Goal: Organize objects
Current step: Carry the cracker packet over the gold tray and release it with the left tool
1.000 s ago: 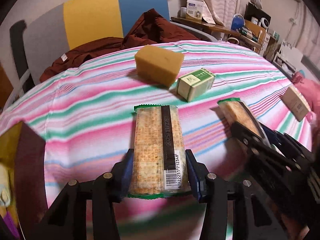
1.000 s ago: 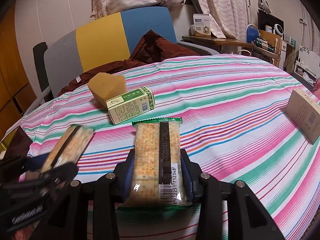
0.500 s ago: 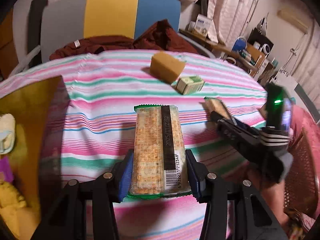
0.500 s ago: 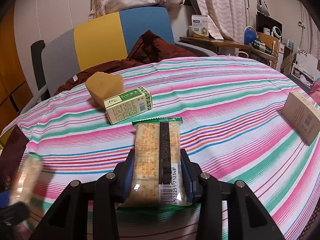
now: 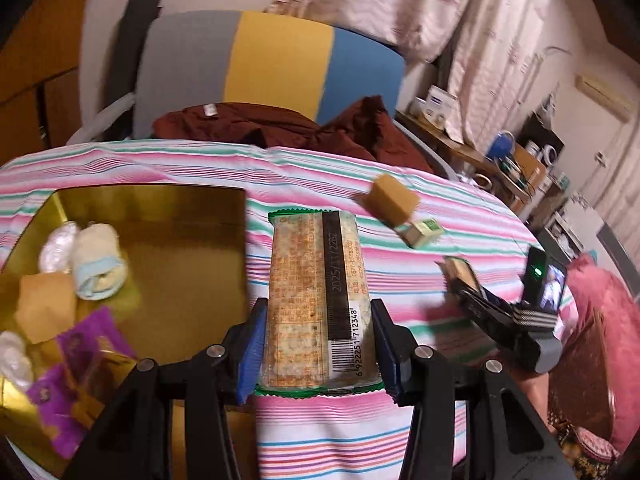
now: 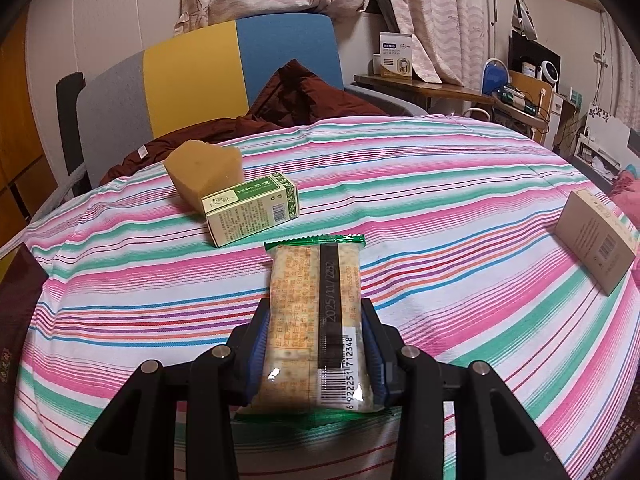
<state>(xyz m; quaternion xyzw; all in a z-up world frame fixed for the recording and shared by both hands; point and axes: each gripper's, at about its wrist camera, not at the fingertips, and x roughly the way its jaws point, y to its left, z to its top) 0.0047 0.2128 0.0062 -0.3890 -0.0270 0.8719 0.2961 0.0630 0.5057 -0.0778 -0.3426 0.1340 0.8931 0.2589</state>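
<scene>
My left gripper (image 5: 318, 350) is shut on a cracker packet (image 5: 316, 300) with a green edge and a barcode, held above the striped tablecloth just right of a gold tray (image 5: 192, 248). My right gripper (image 6: 316, 354) is shut on a second, identical cracker packet (image 6: 316, 312) over the table. In the left wrist view the right gripper (image 5: 466, 276) shows at the right with its packet. A tan sponge (image 6: 206, 172) and a green-and-cream box (image 6: 250, 210) lie side by side further back.
The gold tray holds rolled towels (image 5: 98, 264), a tan block (image 5: 44, 308) and purple sachets (image 5: 80, 364). A brown cardboard box (image 6: 596, 242) lies at the table's right. Behind the table stand a grey, yellow and blue chair (image 6: 224, 64) with dark red cloth (image 6: 304, 98) and a cluttered desk (image 6: 424, 84).
The left gripper has swung left and risen with its packet, and the gold tray has come into its view. The right gripper has stayed in place with its packet.
</scene>
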